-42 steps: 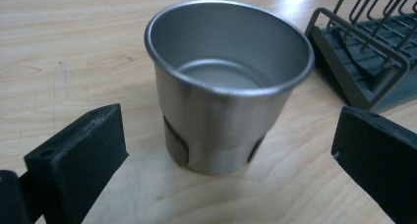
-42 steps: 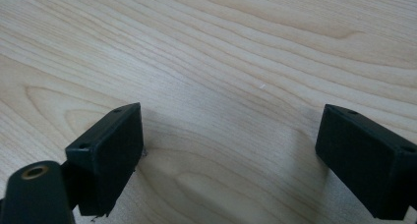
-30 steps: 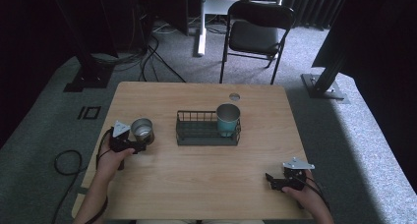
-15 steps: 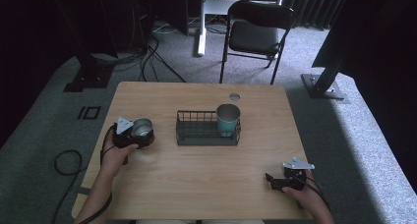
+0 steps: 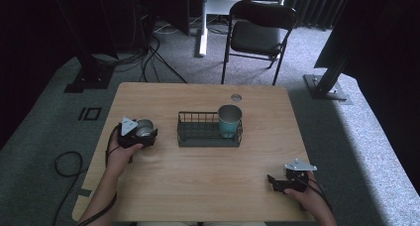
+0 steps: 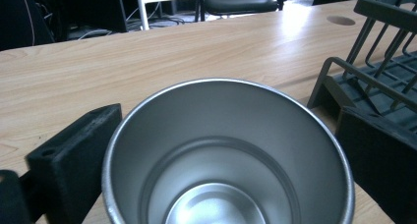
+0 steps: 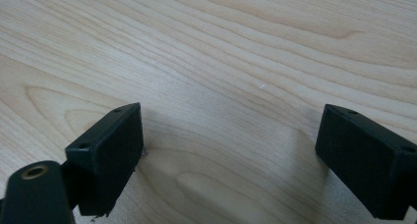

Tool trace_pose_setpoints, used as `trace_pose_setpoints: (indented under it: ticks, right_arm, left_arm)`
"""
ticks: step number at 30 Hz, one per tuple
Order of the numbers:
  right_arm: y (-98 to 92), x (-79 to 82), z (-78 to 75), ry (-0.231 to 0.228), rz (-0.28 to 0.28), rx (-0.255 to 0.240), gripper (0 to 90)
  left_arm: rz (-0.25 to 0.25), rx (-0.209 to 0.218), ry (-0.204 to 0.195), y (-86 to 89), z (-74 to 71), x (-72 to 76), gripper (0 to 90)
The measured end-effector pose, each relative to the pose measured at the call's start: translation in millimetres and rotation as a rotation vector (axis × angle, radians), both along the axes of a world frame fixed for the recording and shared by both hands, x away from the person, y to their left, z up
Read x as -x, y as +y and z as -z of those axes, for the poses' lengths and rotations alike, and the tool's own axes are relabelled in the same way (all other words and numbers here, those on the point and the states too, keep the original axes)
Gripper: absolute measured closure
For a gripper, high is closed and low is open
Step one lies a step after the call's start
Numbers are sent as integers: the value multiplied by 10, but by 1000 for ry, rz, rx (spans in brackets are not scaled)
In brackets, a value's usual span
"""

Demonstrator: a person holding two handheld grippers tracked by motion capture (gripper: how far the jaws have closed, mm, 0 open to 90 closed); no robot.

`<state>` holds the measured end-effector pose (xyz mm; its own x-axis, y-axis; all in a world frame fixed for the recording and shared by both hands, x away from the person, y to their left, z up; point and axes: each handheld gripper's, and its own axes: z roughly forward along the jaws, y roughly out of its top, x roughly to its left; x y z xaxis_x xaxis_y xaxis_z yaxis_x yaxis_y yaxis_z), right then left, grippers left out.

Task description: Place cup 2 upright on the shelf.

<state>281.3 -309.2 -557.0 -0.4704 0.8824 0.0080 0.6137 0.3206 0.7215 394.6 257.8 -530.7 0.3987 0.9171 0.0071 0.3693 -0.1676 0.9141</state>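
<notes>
While seen from above: left gripper (image 5: 143,135) at the table's (image 5: 208,186) left side, jaws around a steel cup (image 5: 144,128) just left of the wire basket (image 5: 187,137); teal cup (image 5: 230,120) upright in the basket's right end; right gripper (image 5: 275,183) resting near the front right corner. Left gripper view: jaws just closing, flanking the steel cup (image 6: 226,155), contact not discernible. Right gripper view: jaws wide apart, holding nothing, over bare wood.
</notes>
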Motion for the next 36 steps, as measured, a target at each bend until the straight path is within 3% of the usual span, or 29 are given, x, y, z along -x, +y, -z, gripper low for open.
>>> trace_pose_setpoints:
  ticks: [4,9,13,26,36]
  right_arm:
    - [0,0,0,0,0,0,104]
    - [0,0,0,0,0,0,104]
    - [0,0,0,0,0,0,104]
    - [0,0,0,-1,0,0,104]
    - [0,1,0,0,0,1,104]
  left_arm:
    - [-29,7,-29,2,-27,10,118]
    - [-21,-10,-25,8,-54,12,139]
    - [-18,22,-33,36,-119,20,140]
    - [40,64,-35,12,-361,31,141]
    - [73,81,-83,-50,-628,27,140]
